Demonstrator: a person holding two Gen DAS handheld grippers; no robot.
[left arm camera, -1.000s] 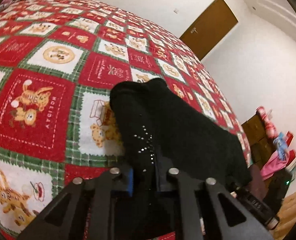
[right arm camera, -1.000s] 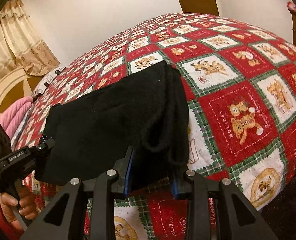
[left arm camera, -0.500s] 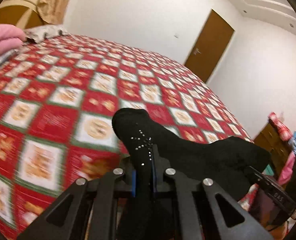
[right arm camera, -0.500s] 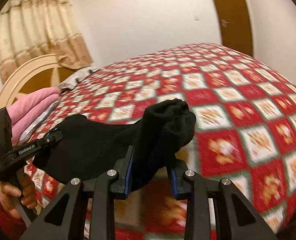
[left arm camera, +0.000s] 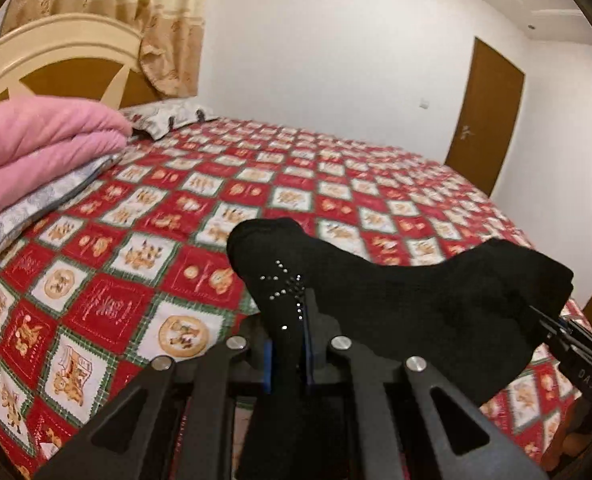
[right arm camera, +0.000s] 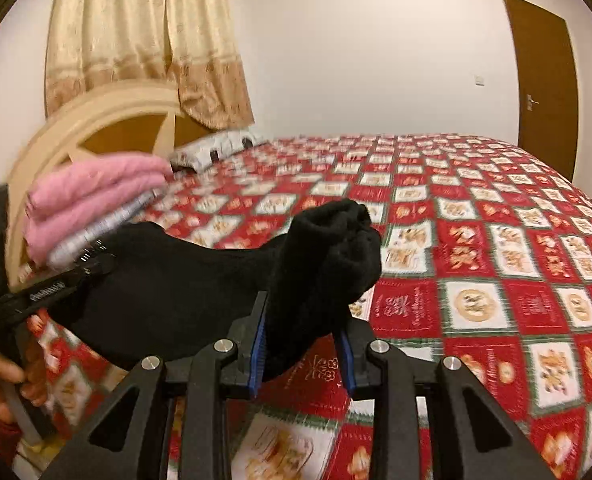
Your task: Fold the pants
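Note:
Black pants (left arm camera: 416, 304), folded into a thick bundle with small rhinestones near one end, hang in the air between both grippers above the bed. My left gripper (left arm camera: 287, 354) is shut on the rhinestone end. My right gripper (right arm camera: 301, 354) is shut on the other bunched end of the pants (right arm camera: 200, 288). The right gripper also shows at the right edge of the left wrist view (left arm camera: 568, 344), and the left gripper with the hand holding it shows at the left of the right wrist view (right arm camera: 96, 266).
The bed has a red, white and green holiday quilt (left arm camera: 144, 248). Folded pink blankets (left arm camera: 36, 148) on a grey pillow lie by the cream headboard (right arm camera: 96, 120). A brown door (right arm camera: 548, 84) is in the far wall.
Both grippers have lifted the black pants off the quilt and tilted up, so the headboard, curtain and pink blankets came into view. The pants now sag between the two grippers.

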